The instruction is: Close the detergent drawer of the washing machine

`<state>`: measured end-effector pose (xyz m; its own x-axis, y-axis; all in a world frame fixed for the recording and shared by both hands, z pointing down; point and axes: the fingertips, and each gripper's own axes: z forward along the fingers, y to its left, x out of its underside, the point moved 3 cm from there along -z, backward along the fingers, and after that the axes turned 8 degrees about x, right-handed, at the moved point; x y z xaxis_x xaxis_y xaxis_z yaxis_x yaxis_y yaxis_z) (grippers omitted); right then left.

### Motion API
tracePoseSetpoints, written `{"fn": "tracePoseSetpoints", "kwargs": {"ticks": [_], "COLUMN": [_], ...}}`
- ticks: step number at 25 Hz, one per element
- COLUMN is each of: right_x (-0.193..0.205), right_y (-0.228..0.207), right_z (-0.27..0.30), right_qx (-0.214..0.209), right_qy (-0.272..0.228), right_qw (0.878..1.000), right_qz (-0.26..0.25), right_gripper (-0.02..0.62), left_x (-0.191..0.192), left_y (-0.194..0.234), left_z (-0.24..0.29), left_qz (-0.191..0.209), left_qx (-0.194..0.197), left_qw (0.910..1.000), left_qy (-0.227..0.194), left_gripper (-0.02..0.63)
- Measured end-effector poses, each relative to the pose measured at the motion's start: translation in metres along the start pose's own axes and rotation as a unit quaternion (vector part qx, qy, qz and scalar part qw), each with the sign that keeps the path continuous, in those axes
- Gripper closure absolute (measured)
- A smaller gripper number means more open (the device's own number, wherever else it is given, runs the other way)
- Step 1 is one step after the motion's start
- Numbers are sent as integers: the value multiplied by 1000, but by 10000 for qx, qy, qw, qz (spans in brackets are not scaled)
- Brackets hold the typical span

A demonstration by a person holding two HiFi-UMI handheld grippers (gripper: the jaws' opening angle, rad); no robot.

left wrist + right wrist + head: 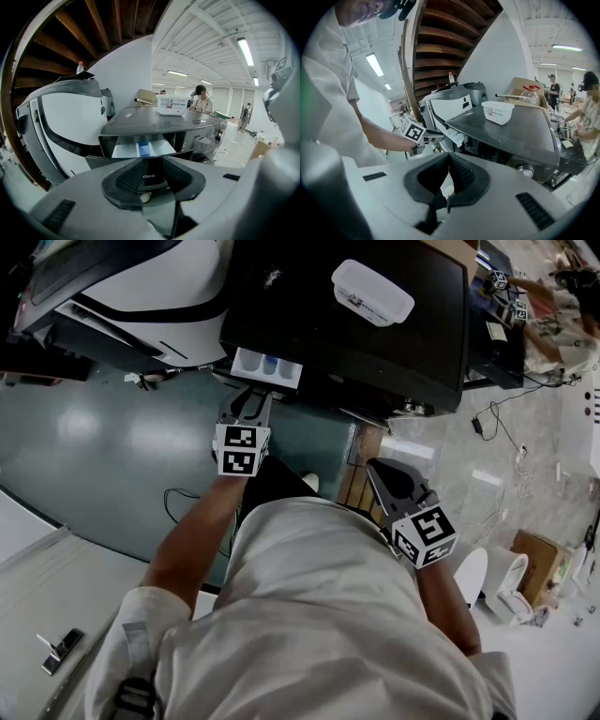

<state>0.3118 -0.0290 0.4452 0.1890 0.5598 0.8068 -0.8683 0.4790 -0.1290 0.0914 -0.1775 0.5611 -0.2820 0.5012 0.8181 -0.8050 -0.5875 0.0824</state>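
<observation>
Our left claw (152, 165) stands wide, its pads apart with nothing clamped between them. Only the dark front of the drawer (143, 149) shows through the gap, with part of a logo on it. We cannot tell whether the tips touch that front yet. The drawer sits just ahead of the claw and a little above its tips, pulled well out of the washer (140, 119), its white and blue compartments open to view.

We judge the step in hand to be the push home. To do it well, we set the tips square on the middle of the drawer front, not on a corner, so the drawer does not skew in its slot. We press along the line of the slide rather than downward, keep the tips clear of the open compartments, and ease off once the front sits flush with the panel.

Our right claw (449, 158) hangs well off to the right, tips together and empty.

Beyond the drawer, a white tub (169, 105) rests on the washer's top.
</observation>
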Motion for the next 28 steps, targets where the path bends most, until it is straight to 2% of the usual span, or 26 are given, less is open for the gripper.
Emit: {"fn": "tracePoseSetpoints", "kwargs": {"ticks": [28], "right_x": [-2], "right_y": [-10], "right_z": [9], "right_qx": [264], "right_qy": [14], "right_qw": [9995], "right_qz": [193], "right_gripper": [589], "left_x": [-23], "left_y": [15], "left_z": [31], "left_qz": [103], "left_qx": [134], "left_qw": [9999], "left_qy": [1], "left_gripper": [474]}}
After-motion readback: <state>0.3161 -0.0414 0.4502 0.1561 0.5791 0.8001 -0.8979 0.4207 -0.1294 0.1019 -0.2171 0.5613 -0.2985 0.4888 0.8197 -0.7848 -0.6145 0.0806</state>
